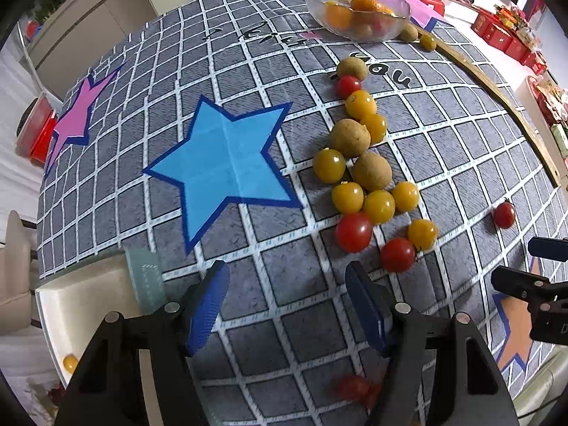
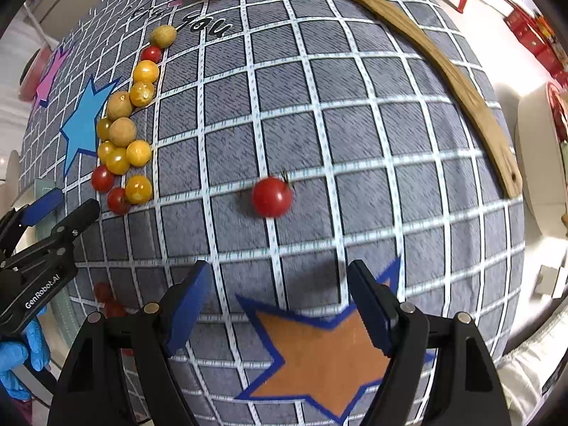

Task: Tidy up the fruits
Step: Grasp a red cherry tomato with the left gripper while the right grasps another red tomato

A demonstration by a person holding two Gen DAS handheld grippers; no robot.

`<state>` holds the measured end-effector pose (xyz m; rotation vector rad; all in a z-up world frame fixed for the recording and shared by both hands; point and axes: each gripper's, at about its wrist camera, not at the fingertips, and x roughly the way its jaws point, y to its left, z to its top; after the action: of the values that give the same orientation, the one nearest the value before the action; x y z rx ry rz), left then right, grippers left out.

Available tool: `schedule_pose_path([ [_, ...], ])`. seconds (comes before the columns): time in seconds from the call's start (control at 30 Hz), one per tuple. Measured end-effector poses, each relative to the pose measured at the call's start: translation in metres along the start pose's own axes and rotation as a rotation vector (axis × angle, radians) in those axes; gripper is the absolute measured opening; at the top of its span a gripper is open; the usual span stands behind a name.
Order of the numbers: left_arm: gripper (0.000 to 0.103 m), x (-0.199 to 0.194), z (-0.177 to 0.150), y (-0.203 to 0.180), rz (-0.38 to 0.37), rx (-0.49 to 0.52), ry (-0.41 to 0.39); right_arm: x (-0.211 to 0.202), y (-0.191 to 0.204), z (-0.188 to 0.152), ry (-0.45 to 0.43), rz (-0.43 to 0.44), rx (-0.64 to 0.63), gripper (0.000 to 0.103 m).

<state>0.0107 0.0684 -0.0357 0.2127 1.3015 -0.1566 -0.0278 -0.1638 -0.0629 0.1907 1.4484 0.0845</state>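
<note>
A row of red and yellow cherry tomatoes and brown longans [image 1: 362,163] lies on the checked cloth, seen also in the right wrist view [image 2: 122,131]. A lone red tomato [image 2: 272,197] lies ahead of my right gripper [image 2: 277,301], which is open and empty; it shows too in the left wrist view [image 1: 504,214]. My left gripper [image 1: 287,301] is open and empty, just short of the nearest red tomatoes [image 1: 397,255]. A glass bowl [image 1: 358,10] with fruit stands at the far edge. Blurred red fruit [image 1: 355,387] lies under the left gripper.
A blue star [image 1: 227,167], a pink star [image 1: 76,117] and an orange star [image 2: 326,355] are printed on the cloth. A curved wooden strip [image 2: 443,67] lies at the right. A white tray [image 1: 81,294] holding a yellow tomato [image 1: 70,362] sits at the near left edge.
</note>
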Motion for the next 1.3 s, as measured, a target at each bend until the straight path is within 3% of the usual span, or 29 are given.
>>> schedule_pose_path([
  [0.3,0.070,0.006,0.011,-0.018,-0.007,0.013,-0.010,0.008,0.006,0.036,-0.042,-0.023,-0.024,0.077],
  [0.37,0.066,0.007,0.014,-0.016,-0.017,-0.003,-0.009,0.009,0.011,0.047,-0.050,-0.037,-0.038,0.070],
  [0.5,0.056,0.005,0.016,-0.020,-0.012,0.006,-0.007,0.011,0.031,0.064,-0.066,-0.055,-0.047,0.046],
  [0.53,0.050,0.005,0.016,-0.022,-0.011,0.008,-0.008,0.011,0.030,0.068,-0.067,-0.056,-0.047,0.037],
  [0.63,0.033,0.004,0.016,-0.026,-0.038,-0.001,-0.002,0.005,0.043,0.069,-0.068,-0.052,-0.040,0.024],
  [0.7,0.022,0.005,0.019,-0.027,-0.051,0.002,0.001,0.000,0.049,0.060,-0.069,-0.035,-0.032,0.023],
  [1.03,0.023,-0.028,0.003,-0.017,-0.125,-0.044,-0.040,-0.021,0.026,0.019,-0.067,0.082,0.001,0.023],
  [1.3,0.022,-0.055,-0.026,0.018,-0.138,-0.110,-0.065,-0.034,0.047,-0.013,-0.059,0.101,-0.002,0.023],
])
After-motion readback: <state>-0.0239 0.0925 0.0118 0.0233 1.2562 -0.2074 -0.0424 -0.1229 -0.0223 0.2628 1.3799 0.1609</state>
